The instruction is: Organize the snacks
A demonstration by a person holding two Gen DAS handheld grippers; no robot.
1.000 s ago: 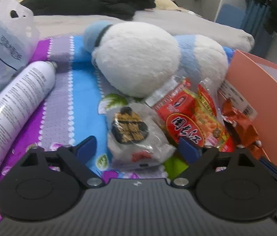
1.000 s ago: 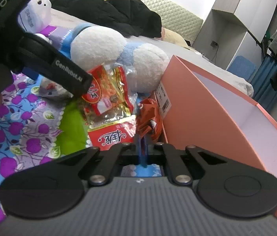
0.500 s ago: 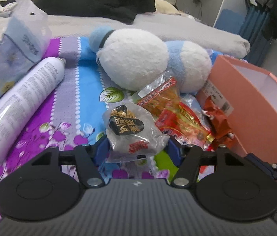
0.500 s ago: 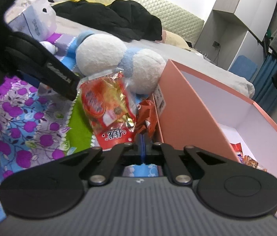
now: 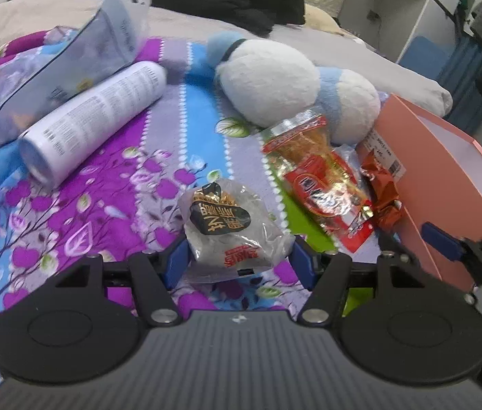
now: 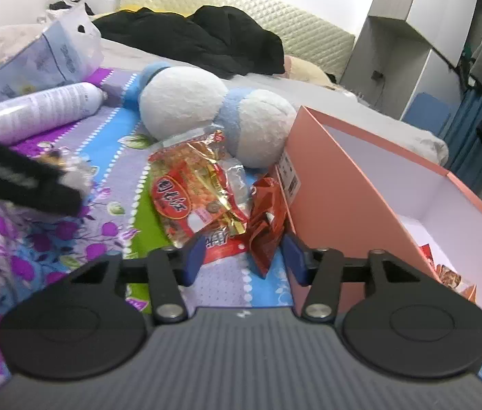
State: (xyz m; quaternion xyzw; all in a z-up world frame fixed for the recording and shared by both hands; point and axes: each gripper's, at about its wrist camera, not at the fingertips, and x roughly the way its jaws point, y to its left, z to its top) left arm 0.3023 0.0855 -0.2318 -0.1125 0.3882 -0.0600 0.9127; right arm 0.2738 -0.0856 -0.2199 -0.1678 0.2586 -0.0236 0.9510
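Observation:
A clear-grey snack bag [image 5: 227, 225] with a black label sits between the blue pads of my left gripper [image 5: 237, 263], which is shut on it just above the flowered bedspread. My right gripper [image 6: 243, 259] is opening. An orange-red wrapper [image 6: 265, 225] and the corner of a red packet [image 6: 220, 242] lie between its pads, untouched. Red-and-gold snack packets [image 6: 189, 191] are piled beside the pink box [image 6: 343, 184], which stands open to the right. Some snacks [image 6: 446, 270] lie inside the box.
A white and blue plush toy [image 6: 206, 109] lies behind the packets. A white spray can [image 5: 94, 119] and a plastic bag [image 5: 80, 54] lie to the left. Black clothes [image 6: 206, 37] are heaped at the head of the bed.
My left gripper closed on the grey snack bag and drew back with it. The right gripper's jaws went from shut to open, staying by the box.

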